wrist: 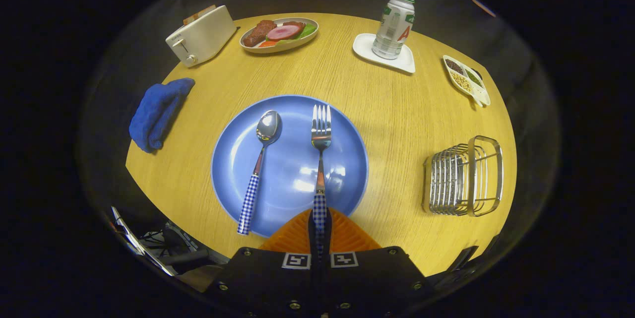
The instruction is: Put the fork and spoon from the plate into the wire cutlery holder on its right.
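A blue plate [342, 159] lies on the round wooden table just ahead of my fingers. On it lie a spoon [259, 164] at the left and a fork [320, 159] at the right, both with blue-checked handles pointing toward me. My gripper [320, 226] is shut on the fork's checked handle, which runs down between the two fingers; the tines point away and the fork still rests over the plate. The wire cutlery holder [464, 176] stands on the table to the right of the plate, with nothing in it.
A folded blue cloth [158, 112] lies left of the plate. Farther back stand a white toaster [201, 35], a dish of food [279, 34], a can on a white coaster [394, 25] and a small divided dish [466, 80] beyond the holder.
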Tool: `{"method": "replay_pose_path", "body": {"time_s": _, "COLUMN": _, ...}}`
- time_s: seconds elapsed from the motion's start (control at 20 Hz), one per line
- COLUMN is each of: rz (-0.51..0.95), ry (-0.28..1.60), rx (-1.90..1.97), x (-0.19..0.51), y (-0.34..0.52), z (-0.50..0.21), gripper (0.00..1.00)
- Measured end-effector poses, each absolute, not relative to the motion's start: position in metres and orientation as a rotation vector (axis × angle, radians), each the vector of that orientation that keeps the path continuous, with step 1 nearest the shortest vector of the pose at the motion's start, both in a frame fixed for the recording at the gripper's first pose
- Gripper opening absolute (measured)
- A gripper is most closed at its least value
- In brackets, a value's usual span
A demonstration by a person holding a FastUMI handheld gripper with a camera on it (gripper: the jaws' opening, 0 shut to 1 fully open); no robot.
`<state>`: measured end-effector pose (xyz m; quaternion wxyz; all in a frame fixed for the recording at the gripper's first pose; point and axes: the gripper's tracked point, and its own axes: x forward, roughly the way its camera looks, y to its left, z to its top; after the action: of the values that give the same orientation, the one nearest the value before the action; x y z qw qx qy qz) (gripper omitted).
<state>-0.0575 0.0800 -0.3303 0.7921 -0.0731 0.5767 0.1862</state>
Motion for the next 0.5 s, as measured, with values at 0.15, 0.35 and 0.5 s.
{"method": "replay_pose_path", "body": {"time_s": 0.15, "rz": 0.401, "ry": 1.264, "rx": -0.163, "x": -0.068, "y": 0.057, "z": -0.317, "gripper": 0.0}}
{"method": "replay_pose_path", "body": {"time_s": 0.35, "rz": 0.368, "ry": 1.289, "rx": -0.184, "x": -0.083, "y": 0.018, "z": -0.295, "gripper": 0.0}}
{"method": "replay_pose_path", "body": {"time_s": 0.5, "rz": 0.356, "ry": 1.31, "rx": -0.194, "x": -0.094, "y": -0.005, "z": -0.283, "gripper": 0.0}}
